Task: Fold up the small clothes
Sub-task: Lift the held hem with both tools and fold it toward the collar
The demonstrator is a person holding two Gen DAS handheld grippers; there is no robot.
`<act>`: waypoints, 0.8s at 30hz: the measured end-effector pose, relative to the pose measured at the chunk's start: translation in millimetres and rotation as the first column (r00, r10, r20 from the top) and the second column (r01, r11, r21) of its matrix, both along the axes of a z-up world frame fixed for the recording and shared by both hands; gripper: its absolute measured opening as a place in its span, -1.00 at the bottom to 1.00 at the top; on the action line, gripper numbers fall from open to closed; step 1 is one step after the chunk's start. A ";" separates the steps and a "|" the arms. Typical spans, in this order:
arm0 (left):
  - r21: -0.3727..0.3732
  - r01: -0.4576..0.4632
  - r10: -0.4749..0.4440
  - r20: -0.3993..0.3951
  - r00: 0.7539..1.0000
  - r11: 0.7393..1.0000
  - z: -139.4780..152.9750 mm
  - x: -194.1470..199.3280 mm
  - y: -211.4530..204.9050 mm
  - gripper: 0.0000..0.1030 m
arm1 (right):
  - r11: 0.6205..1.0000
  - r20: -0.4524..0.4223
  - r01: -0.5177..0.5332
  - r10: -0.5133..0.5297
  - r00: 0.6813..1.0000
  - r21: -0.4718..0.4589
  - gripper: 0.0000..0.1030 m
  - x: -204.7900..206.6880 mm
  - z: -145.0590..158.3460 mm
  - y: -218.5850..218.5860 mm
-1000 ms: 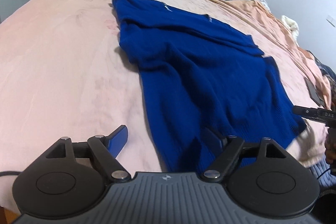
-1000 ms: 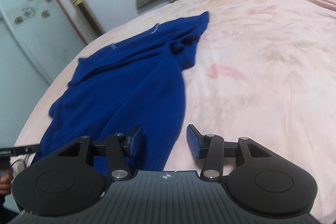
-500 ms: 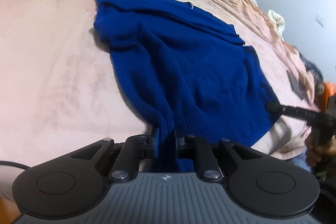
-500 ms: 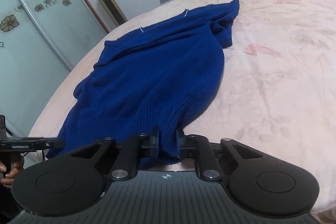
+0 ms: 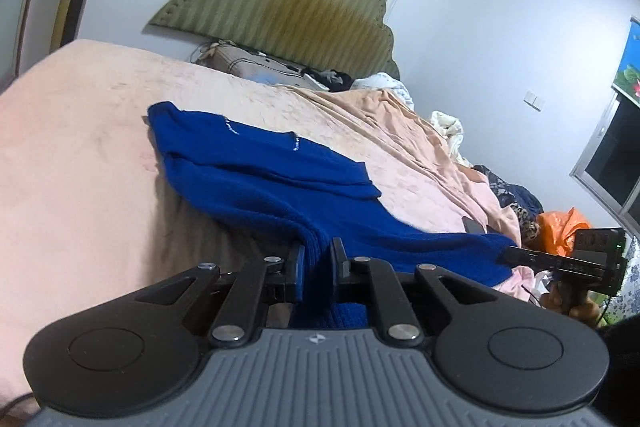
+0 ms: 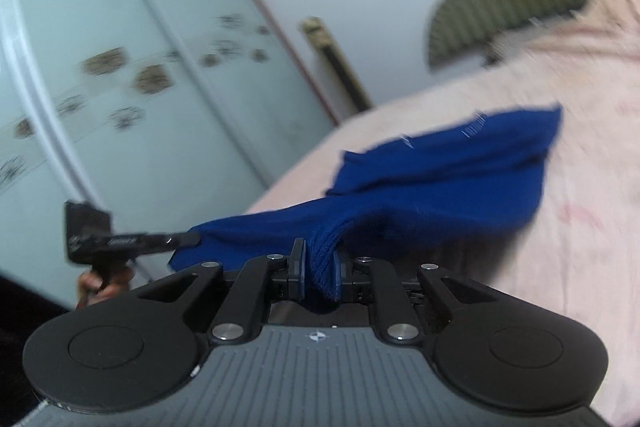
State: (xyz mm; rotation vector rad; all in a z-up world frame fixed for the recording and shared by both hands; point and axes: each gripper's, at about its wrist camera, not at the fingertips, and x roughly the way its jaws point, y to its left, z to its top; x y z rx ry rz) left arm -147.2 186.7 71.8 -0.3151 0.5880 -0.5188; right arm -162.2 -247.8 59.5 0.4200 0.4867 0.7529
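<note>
A dark blue knitted sweater (image 5: 256,167) lies across the pink bedspread (image 5: 72,155), its near ribbed hem lifted off the bed. My left gripper (image 5: 318,259) is shut on one corner of that hem, and the fabric bunches between its pads. In the right wrist view the sweater (image 6: 460,163) stretches away toward the headboard, and my right gripper (image 6: 318,263) is shut on the other hem corner. Each gripper shows in the other's view, at the sweater's far hem corner: the right one (image 5: 560,259), the left one (image 6: 120,239).
A padded olive headboard (image 5: 280,11) stands at the far end of the bed, with a bag and loose clothes (image 5: 280,71) below it. Crumpled bedding and an orange bag (image 5: 560,223) lie on the right. Frosted wardrobe doors (image 6: 120,87) stand beside the bed.
Both grippers went from open to shut on the sweater's near hem, then rose and tipped up, lifting the hem off the bed. The room's walls now fill the upper part of both views.
</note>
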 end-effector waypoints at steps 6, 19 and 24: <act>0.000 -0.043 0.043 -0.143 0.989 0.999 -28.3 25.7 -0.3 -0.77 | 0.999 0.000 -0.007 0.007 1.000 0.049 -0.72 -1.1 0.5 -15.8; 0.063 0.008 0.003 -0.171 0.985 0.998 -40.6 38.2 -14.1 -0.77 | 1.000 -0.381 0.025 -0.027 0.924 -0.011 -0.12 24.2 -76.6 2.4; 0.062 0.007 0.004 -0.163 0.987 0.998 -40.4 36.1 -15.9 -0.77 | 0.997 -0.424 -0.042 0.013 0.905 -0.060 -0.67 14.2 -96.8 36.7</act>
